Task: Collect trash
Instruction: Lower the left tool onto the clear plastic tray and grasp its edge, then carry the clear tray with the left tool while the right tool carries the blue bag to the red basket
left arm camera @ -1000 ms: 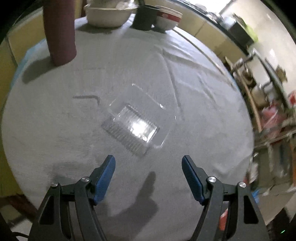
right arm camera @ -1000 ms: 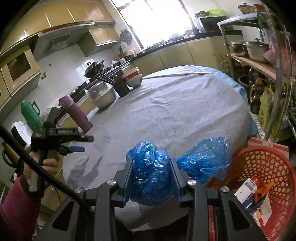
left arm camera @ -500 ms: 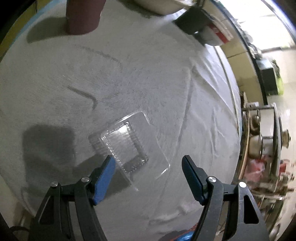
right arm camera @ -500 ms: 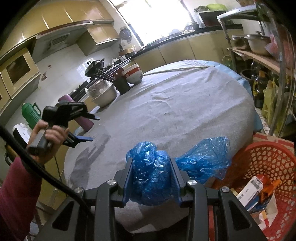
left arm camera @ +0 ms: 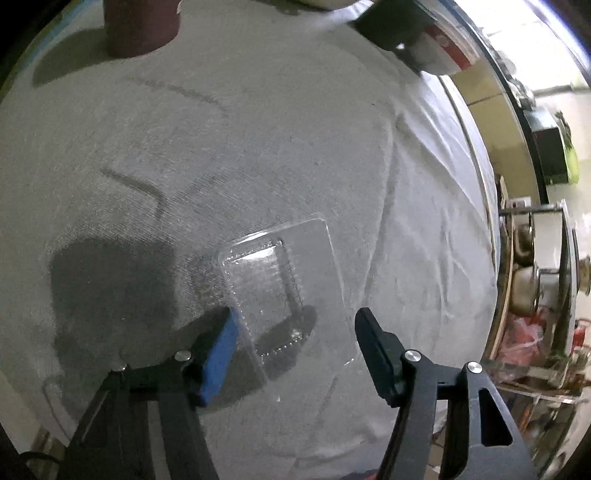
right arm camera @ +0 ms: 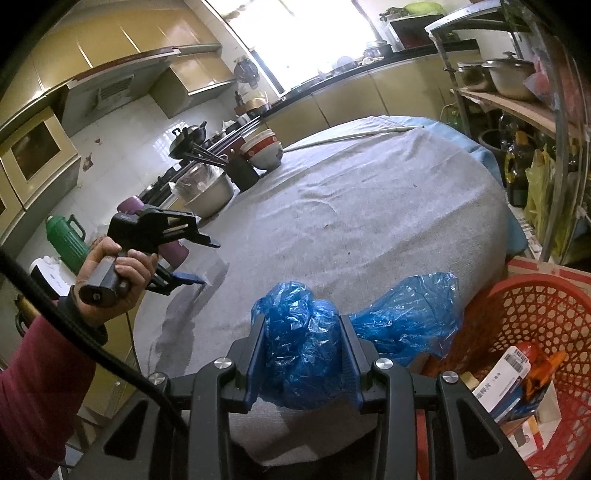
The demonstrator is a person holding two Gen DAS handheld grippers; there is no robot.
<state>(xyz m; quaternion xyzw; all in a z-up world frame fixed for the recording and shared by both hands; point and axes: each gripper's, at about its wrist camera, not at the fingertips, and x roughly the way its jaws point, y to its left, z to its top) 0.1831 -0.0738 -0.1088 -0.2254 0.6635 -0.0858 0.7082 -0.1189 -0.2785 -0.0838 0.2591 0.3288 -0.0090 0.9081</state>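
Left hand-held gripper closing in on the clear tray

The left hand-held gripper (left arm camera: 295, 347) has dropped and rolled since a second ago; its jaws are closing around the clear plastic tray (left arm camera: 280, 280), lower centre on the worktop (left arm camera: 258, 129), not yet pinched. The right hand-held gripper (right arm camera: 301, 363) stays clenched on the blue bag (right arm camera: 303, 343), so pickup looks close.

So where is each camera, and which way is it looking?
Left wrist: sits on the left tool, looking steeply down at the clear plastic tray on the gray tablecloth; only the tool's two fingers show, closing around the tray.
Right wrist: sits on the right tool, looking across the table toward the kitchen; it is shut on a blue bag, and the person's hand shows.
Both share the tablecloth, the purple bottle and the left tool.
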